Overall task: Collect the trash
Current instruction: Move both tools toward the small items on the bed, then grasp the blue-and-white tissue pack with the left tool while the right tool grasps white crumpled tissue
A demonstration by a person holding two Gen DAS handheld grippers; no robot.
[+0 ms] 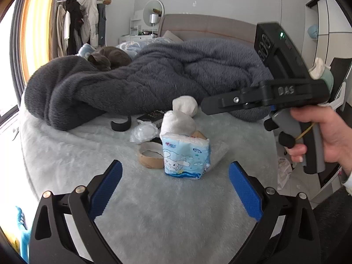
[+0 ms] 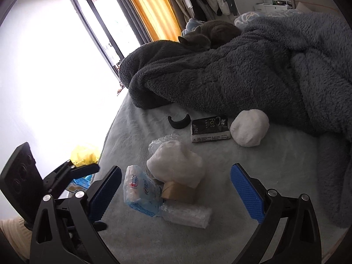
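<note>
A heap of small items lies on the pale blue bed cover [image 1: 154, 209]. A blue tissue pack [image 1: 184, 156] with a cartoon print stands upright; it also shows in the right wrist view [image 2: 140, 193]. Beside it are a brown tape roll [image 1: 150, 155] [image 2: 176, 191], a clear plastic wrapper [image 2: 187, 214], crumpled clear plastic [image 1: 144, 132], two white fluffy balls [image 2: 249, 131] [image 2: 176, 165], a black tissue pack [image 2: 210, 128] and a black curved piece [image 2: 179, 122]. My left gripper [image 1: 176, 187] is open and empty just short of the blue pack. My right gripper [image 2: 176, 191] is open above the heap.
A dark grey fleece blanket [image 1: 154, 81] covers the far half of the bed, with a grey cat [image 2: 209, 34] asleep on it. A yellow bag [image 2: 84, 154] lies on the floor by the window. Crumpled paper [image 1: 285, 171] lies on the floor at the bed's right.
</note>
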